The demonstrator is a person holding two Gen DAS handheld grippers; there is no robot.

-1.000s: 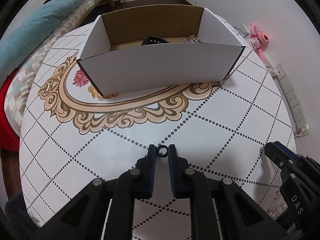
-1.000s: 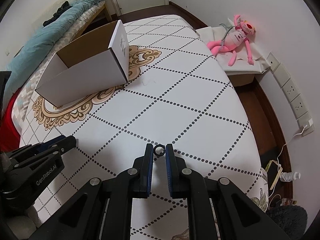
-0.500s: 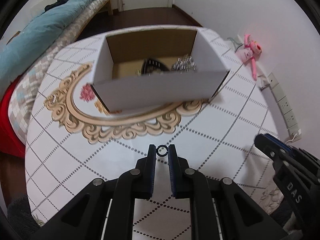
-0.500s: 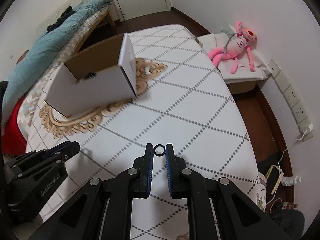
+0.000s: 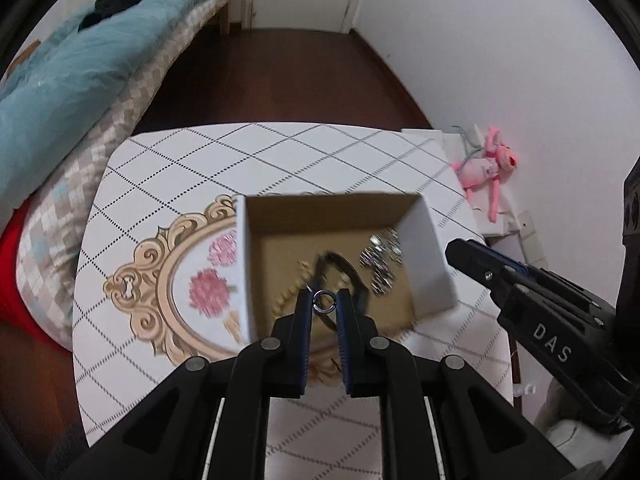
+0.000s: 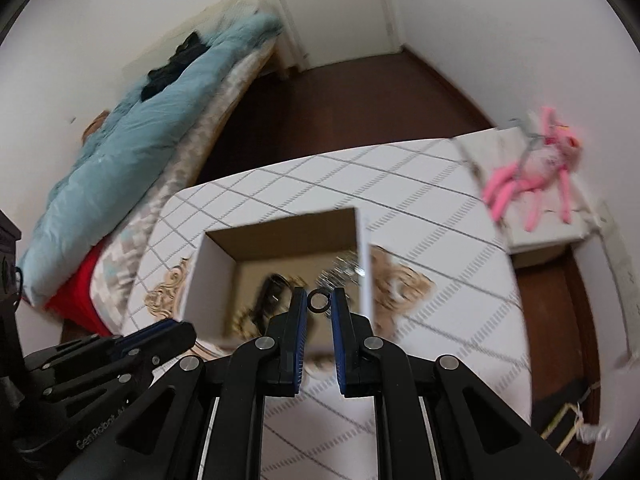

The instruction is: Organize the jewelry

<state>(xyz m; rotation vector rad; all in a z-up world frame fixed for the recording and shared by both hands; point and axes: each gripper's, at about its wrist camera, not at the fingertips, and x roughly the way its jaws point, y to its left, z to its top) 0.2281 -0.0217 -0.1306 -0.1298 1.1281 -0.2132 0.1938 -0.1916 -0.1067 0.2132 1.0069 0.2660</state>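
My left gripper (image 5: pixel 323 301) is shut on a small silver ring (image 5: pixel 323 302) and holds it above the open white cardboard box (image 5: pixel 424 248). My right gripper (image 6: pixel 319 300) is shut on a small dark ring (image 6: pixel 319 301), also raised above the box (image 6: pixel 208 276). Inside the box lie a black band (image 5: pixel 344 268), a silver chain piece (image 5: pixel 380 258) and a gold chain (image 5: pixel 286 296). The right gripper shows at the right of the left wrist view (image 5: pixel 532 304); the left gripper shows at the lower left of the right wrist view (image 6: pixel 104 364).
The box stands on a white table (image 5: pixel 280 160) with a dotted diamond pattern and a gold ornament print. A bed with a teal duvet (image 5: pixel 72 64) is at the left. A pink plush toy (image 5: pixel 486 168) lies on a low stand by the right wall.
Both grippers have risen and moved forward with their rings, from low over the table to above the box. The box interior now shows from above.
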